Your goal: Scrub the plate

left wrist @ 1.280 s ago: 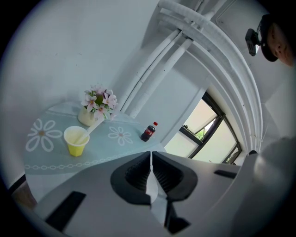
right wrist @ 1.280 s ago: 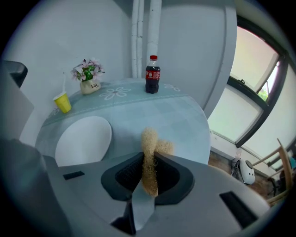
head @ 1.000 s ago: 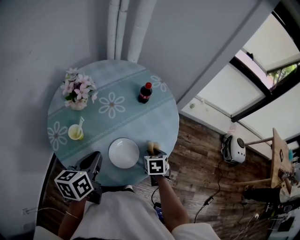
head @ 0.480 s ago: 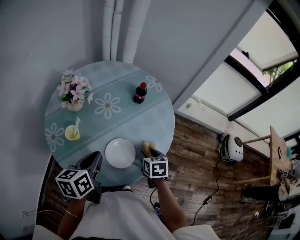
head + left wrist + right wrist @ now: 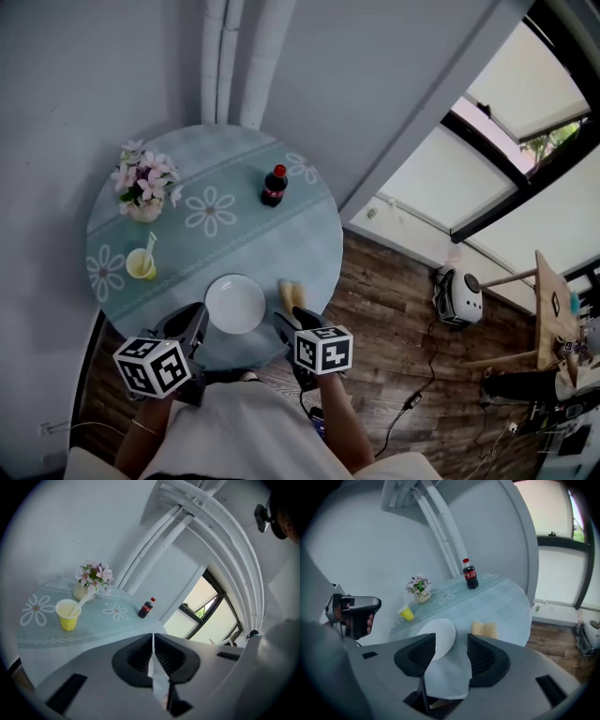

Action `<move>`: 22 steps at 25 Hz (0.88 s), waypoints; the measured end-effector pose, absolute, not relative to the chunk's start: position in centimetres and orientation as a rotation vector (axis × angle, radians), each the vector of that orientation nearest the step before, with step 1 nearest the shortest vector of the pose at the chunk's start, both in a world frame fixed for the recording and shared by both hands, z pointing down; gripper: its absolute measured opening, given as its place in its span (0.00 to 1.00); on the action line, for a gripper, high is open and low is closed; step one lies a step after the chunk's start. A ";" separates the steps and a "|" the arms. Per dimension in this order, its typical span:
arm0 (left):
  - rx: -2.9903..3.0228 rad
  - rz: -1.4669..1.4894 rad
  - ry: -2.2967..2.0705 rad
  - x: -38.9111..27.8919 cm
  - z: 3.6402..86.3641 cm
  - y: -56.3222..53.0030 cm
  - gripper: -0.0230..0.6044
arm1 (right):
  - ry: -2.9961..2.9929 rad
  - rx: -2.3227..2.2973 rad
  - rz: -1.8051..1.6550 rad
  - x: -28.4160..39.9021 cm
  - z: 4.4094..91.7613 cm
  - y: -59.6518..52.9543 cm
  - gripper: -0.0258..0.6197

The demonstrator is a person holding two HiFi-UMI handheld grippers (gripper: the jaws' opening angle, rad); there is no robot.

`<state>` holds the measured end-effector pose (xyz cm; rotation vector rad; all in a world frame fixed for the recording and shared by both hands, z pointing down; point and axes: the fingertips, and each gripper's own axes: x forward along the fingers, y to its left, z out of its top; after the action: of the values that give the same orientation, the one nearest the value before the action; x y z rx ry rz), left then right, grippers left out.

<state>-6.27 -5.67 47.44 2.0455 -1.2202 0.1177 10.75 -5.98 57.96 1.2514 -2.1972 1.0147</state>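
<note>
Nearest first: got the right hand-held gripper (image 5: pixel 451 639) gaping, fresh off opening up, with nothing between the jaws. Got the left hand-held gripper (image 5: pixel 153 637) clenched on nothing, parked by the worktop (image 5: pixel 281 246) edge.

Just past the right jaws, seeing the sponge (image 5: pixel 483 630) flat on the worktop, not touching them. Just left of it, the plate (image 5: pixel 440 634), right way up, between the two grippers.

Fits a sponge about to be grabbed or one just let go after scrubbing. Either way, keep those jaws off the plate rim. Can't really tell if clean, too small from above.
</note>
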 end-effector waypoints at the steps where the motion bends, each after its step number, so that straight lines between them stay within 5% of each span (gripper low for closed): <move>1: 2.051 0.110 -1.220 -6.1 47.3 -5.6 0.07 | -2.208 1.280 0.995 11.0 57.3 -5.9 0.36; 15: 2.111 0.087 -1.233 -4.4 45.2 -3.5 0.07 | -2.398 1.448 0.825 12.4 48.3 -3.2 0.36; 22: 2.124 0.057 -1.259 -4.2 44.3 -2.6 0.07 | -2.400 1.525 0.671 12.2 47.3 -2.3 0.18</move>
<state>-4.25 -2.62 44.30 2.1243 -1.2588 0.0568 12.22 -2.27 47.32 1.5250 -2.4003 0.6707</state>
